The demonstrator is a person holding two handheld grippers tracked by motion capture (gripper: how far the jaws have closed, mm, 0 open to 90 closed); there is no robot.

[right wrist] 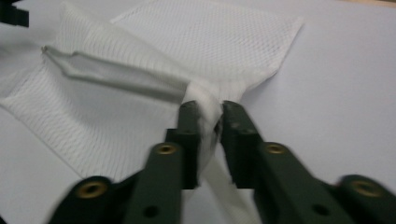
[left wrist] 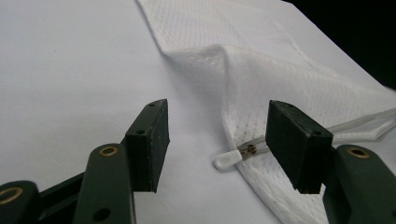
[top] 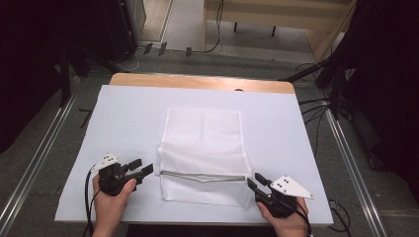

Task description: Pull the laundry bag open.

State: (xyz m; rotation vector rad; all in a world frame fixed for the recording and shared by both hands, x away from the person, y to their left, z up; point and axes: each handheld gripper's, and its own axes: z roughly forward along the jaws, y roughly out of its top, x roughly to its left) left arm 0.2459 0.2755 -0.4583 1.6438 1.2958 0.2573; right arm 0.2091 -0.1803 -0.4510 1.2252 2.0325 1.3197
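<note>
black jaws of the left gripper [left wrist: 215,140] stand wide apart with nothing pinched; the white zip pull [left wrist: 229,160] lies on the table between them. the right gripper [right wrist: 208,128] has a bunch of the bag's cloth between its narrow jaws, but whether they press on it i cannot tell. the white mesh bag [top: 203,154] lies flat in the middle of the white table cover [top: 123,118], between the two grippers, left gripper [top: 141,170] just beside its left edge, right gripper [top: 258,183] at its near right corner. the zip [top: 202,175] runs across the bag.
</note>
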